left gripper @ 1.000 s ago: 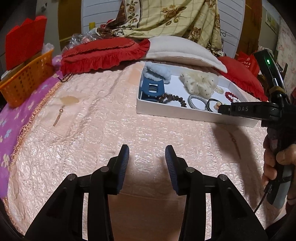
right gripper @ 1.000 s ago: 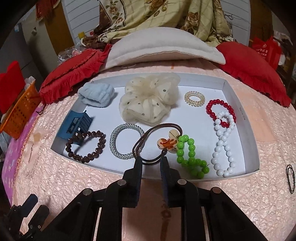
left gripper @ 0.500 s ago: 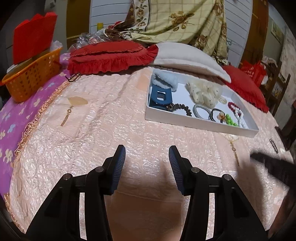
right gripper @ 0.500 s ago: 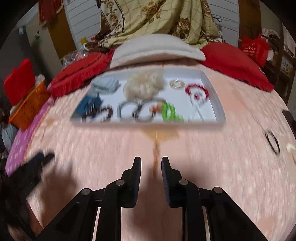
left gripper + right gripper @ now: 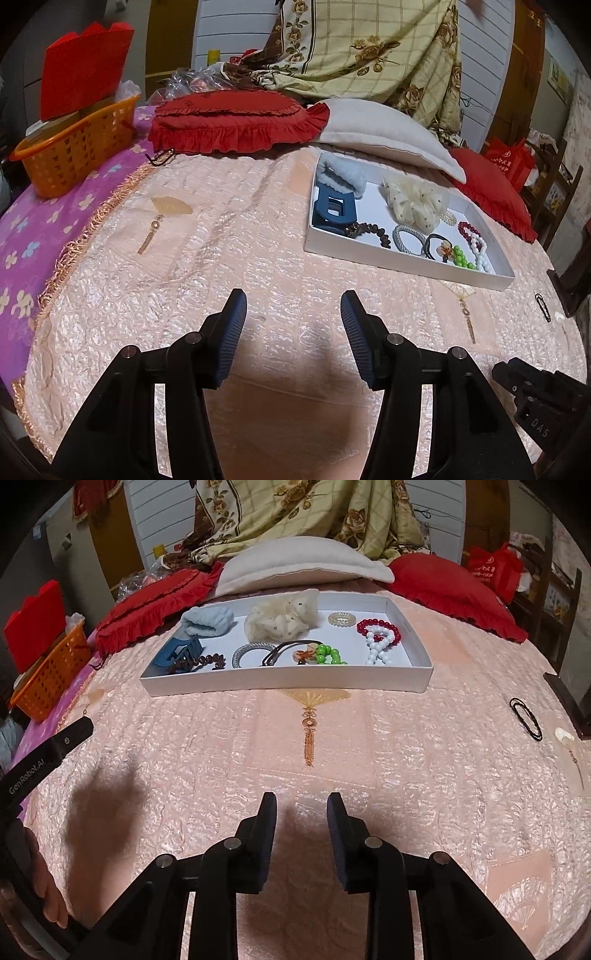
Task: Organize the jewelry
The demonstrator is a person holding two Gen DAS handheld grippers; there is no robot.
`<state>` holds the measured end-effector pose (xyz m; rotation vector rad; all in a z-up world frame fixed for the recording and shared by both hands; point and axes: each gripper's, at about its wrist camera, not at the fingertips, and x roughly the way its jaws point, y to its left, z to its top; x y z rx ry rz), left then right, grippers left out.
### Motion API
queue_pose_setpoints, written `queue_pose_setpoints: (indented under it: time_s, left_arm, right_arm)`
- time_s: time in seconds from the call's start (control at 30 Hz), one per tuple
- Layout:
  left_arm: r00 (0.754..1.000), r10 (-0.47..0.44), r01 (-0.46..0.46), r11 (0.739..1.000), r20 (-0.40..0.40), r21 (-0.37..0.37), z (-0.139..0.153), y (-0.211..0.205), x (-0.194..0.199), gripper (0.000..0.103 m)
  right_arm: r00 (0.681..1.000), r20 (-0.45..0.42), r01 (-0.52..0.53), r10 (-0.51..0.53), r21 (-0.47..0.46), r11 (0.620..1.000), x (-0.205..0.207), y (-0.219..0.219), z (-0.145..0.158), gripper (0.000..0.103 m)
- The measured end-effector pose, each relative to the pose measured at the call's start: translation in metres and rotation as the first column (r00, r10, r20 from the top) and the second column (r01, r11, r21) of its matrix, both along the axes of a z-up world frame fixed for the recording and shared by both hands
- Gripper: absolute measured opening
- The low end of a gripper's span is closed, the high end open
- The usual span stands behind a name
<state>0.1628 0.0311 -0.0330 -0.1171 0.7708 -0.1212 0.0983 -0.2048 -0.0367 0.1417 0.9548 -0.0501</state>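
A white tray (image 5: 288, 681) lies on the pink quilted bed; it also shows in the left wrist view (image 5: 406, 264). It holds a blue claw clip (image 5: 177, 653), a brown bead bracelet (image 5: 207, 661), a cream scrunchie (image 5: 282, 618), a brown hair tie with a flower charm (image 5: 295, 653), green beads (image 5: 328, 655), white beads (image 5: 378, 646) and red beads (image 5: 378, 626). A black hair tie (image 5: 525, 718) lies loose on the bed to the right of the tray. My right gripper (image 5: 302, 812) is open and empty, well in front of the tray. My left gripper (image 5: 293, 314) is open and empty.
Red cushions (image 5: 236, 122) and a white pillow (image 5: 303, 566) lie behind the tray. An orange basket (image 5: 74, 147) stands at the far left on a purple cloth. A dark chair (image 5: 569, 280) stands at the right bed edge.
My right gripper let go of the brown hair tie, which now lies in the tray, and drew back toward the near side of the bed. It opened wider. My left gripper stayed open.
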Motion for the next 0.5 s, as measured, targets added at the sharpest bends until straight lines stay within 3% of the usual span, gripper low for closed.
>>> queue_pose_setpoints:
  time_s: [0.2,0.5]
  left_arm:
    - [1.0,0.006,-0.006,1.0,-0.009,0.023,-0.002,0.0,0.003,0.054]
    - [0.992,0.04,-0.045,0.998,-0.121,-0.038,-0.001,0.014,0.036,0.054]
  right_arm:
    - [1.0,0.024,0.008,-0.009,0.011,1.0,0.007,-0.013,0.002,0.027]
    - [0.987,0.129,0.099,-0.1,0.012,0.995,0.056,-0.093,0.043,0.027]
